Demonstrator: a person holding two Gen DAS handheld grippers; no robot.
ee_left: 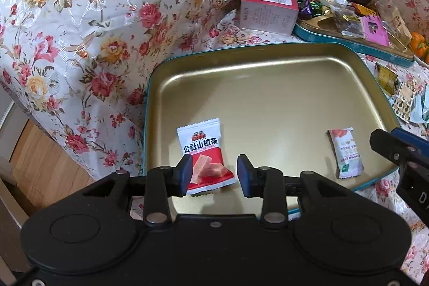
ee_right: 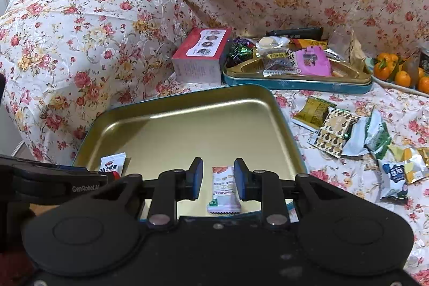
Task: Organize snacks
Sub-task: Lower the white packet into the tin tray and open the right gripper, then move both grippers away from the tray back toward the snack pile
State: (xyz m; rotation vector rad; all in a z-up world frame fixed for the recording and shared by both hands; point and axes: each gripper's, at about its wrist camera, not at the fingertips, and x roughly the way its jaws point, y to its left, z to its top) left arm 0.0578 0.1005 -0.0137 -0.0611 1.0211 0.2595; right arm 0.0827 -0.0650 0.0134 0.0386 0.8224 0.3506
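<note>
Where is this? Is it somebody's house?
Probably a home living room. A flowery cloth is draped over what looks like a sofa, a plate of oranges sits nearby, and snack packets lie scattered beside a gold tin tray. A bit of wooden floor shows too.

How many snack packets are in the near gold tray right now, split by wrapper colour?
White-and-red hawthorn strip packet: 1
White packet with green corner mark: 1
Total in the near gold tray: 2
</note>
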